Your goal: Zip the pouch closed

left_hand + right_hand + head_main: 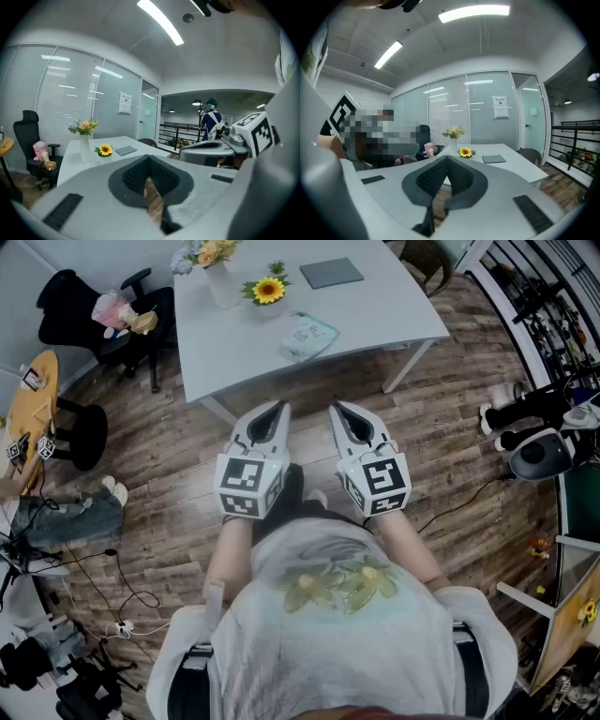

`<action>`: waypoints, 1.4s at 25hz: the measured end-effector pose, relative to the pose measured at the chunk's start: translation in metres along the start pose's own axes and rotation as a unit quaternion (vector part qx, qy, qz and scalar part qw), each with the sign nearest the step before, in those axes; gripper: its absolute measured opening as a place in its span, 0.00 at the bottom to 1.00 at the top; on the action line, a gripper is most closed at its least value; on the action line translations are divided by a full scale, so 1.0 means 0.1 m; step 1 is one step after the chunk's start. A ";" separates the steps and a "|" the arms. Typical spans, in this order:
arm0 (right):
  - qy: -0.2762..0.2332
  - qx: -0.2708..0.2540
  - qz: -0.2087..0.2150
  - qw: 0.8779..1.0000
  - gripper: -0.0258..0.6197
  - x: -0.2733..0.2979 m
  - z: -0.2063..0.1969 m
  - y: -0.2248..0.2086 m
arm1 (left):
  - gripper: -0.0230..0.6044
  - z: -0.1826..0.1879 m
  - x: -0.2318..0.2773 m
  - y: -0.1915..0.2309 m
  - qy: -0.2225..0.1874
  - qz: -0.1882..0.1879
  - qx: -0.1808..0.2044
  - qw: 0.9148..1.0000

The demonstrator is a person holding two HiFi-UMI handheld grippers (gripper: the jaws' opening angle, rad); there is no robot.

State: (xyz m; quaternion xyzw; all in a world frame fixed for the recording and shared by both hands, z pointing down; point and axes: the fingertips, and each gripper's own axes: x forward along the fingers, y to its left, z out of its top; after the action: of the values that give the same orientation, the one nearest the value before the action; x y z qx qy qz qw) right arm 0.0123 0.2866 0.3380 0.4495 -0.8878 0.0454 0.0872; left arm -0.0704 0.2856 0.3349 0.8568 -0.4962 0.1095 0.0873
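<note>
Pouch [307, 336]: it is lying flat on the white table [394, 320], near the edge facing you and just in front of the sunflower [269, 289], well apart from both of your grippers.
Pouch look: it is showing as pale mint, soft and roughly square, with a faint print. From your head view you cannot tell whether the zip is open or closed.
Table: it is also carrying a white vase of flowers [223, 282] beside the sunflower, and a flat grey slab [331, 273] further back.
Room: you are standing on a dark wooden floor [450, 427]. A black office chair [80, 310] is sitting left of the table, and frosted glass walls with blinds are closing in the far side.
Writing: a paper notice [500, 107] is hanging on the glass, too small to read. Your marker cubes are showing only black-and-white squares.
Left gripper [278, 409]: you are holding it out over the floor, short of the table, jaws pressed together with nothing between them.
Right gripper [338, 410]: you are holding it beside the left one, jaws likewise closed and empty.
</note>
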 end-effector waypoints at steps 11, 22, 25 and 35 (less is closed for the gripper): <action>0.005 0.020 -0.003 1.000 0.07 0.38 -0.04 -0.15 | 0.04 -0.07 0.30 0.33 0.013 -0.009 -0.005 1.000; 0.017 0.030 -0.019 0.999 0.07 0.93 -0.04 -0.42 | 0.04 0.03 0.81 0.82 0.021 -0.037 -0.007 0.999; 0.021 0.036 -0.018 0.999 0.07 1.15 -0.02 -0.55 | 0.05 0.09 1.00 0.98 0.021 -0.048 0.000 0.999; 0.026 0.034 -0.019 0.999 0.25 1.70 0.08 -0.80 | 0.43 0.21 1.49 1.32 0.013 -0.108 0.022 0.994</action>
State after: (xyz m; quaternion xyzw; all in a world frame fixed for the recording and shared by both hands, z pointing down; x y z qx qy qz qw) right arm -0.0223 0.1037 0.3633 0.4673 -0.8747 0.0854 0.0963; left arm -0.1110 0.0909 0.3616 0.9054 -0.3975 0.1215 0.0865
